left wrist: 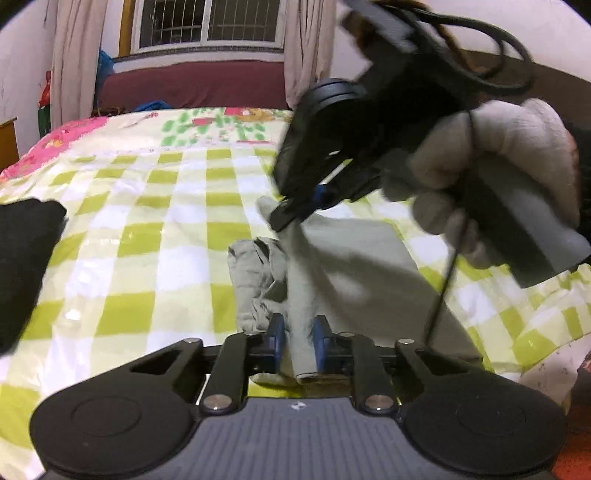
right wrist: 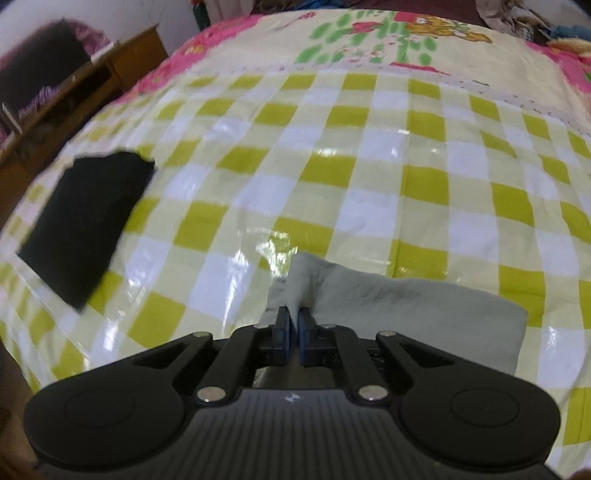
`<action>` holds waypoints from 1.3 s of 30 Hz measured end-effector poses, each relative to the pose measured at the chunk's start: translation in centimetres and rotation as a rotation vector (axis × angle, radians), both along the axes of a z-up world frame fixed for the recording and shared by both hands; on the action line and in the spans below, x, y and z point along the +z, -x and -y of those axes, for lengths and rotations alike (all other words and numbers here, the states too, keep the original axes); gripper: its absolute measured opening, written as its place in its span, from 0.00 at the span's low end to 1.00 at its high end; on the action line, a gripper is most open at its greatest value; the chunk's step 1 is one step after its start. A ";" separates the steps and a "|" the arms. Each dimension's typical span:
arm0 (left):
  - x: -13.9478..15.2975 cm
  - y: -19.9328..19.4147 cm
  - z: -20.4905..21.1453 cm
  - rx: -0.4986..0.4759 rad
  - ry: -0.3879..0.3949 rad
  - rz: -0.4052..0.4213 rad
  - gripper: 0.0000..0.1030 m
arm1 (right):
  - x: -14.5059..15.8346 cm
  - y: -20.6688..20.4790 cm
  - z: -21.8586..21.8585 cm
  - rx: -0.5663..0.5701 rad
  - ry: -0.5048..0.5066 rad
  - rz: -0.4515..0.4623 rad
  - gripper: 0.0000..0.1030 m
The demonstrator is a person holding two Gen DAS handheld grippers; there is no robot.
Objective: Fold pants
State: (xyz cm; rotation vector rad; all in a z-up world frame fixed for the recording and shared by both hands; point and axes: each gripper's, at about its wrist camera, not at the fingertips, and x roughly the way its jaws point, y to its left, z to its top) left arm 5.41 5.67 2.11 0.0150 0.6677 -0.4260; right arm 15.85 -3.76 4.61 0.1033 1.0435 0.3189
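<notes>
covering the whole bed is a glossy green-and-white checked sheet (right wrist: 332,155), with a pink floral border toward the top of both frames. a maroon headboard (left wrist: 192,83), pale curtains (left wrist: 74,55) and a barred window (left wrist: 207,22) fill the top of the left wrist view; a wooden cabinet (right wrist: 85,85) sits at the upper left of the right wrist view.

the grey pants (left wrist: 332,266) lie at lower centre, their long axis running from the bottom of the left wrist view up toward centre, where a corner is lifted; a bunched part sits to the left.

the left gripper (left wrist: 299,336) is clamped on a fold of the cloth. the right gripper (right wrist: 294,332), held by a gloved hand (left wrist: 491,177), pinches the raised corner, seemingly almost closed, though blurred.

a folded black garment (right wrist: 85,221) lies well apart at the left edge.
</notes>
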 end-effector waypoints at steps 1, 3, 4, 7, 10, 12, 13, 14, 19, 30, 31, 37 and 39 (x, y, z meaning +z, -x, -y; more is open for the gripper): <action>0.4 -0.1 -0.2 -0.001 0.003 0.012 0.30 | 0.6 0.0 0.6 -0.014 -0.022 0.008 0.05; 0.8 -0.4 -0.5 0.019 -0.002 0.026 0.30 | 1.7 0.1 1.7 -0.044 -0.067 0.032 0.05; 0.6 -0.8 -0.8 0.036 -0.011 0.021 0.30 | 2.0 -0.1 2.0 -0.061 -0.080 0.045 0.05; -1.4 -2.7 -1.4 0.089 -0.010 -0.056 0.30 | 0.7 -1.3 1.3 -0.074 -0.081 0.024 0.12; -3.2 -2.9 -2.3 0.153 -0.029 -0.125 0.31 | -2.6 -2.7 -0.7 -0.034 -0.138 -0.056 0.16; -2.5 -1.9 -2.4 0.168 -0.032 -0.104 0.30 | -4.6 -3.1 -2.2 -0.004 -0.142 -0.088 0.21; -1.9 -1.4 -2.3 0.170 -0.041 -0.081 0.30 | -5.3 -3.1 -2.5 0.009 -0.169 -0.093 0.21; -1.2 -0.9 -2.0 0.172 -0.063 -0.056 0.30 | -5.7 -3.0 -2.7 0.016 -0.190 -0.107 0.21; 1.9 0.3 0.1 0.107 -0.104 0.060 0.31 | -2.5 -0.7 0.1 0.005 -0.235 0.017 0.21; -3.5 -4.2 4.0 0.043 -0.196 -0.027 0.33 | -5.2 5.7 7.5 -0.040 -0.055 0.034 0.25; -3.1 -4.2 4.1 0.044 -0.206 -0.033 0.33 | -6.2 5.7 7.5 -0.043 -0.054 0.016 0.25; -1.8 -3.4 5.8 0.070 -0.279 0.028 0.44 | -4.4 8.1 8.7 -0.068 -0.108 0.140 0.28; -3.6 -4.7 6.4 0.073 -0.327 -0.017 0.45 | -5.5 8.1 8.3 -0.060 -0.065 0.121 0.27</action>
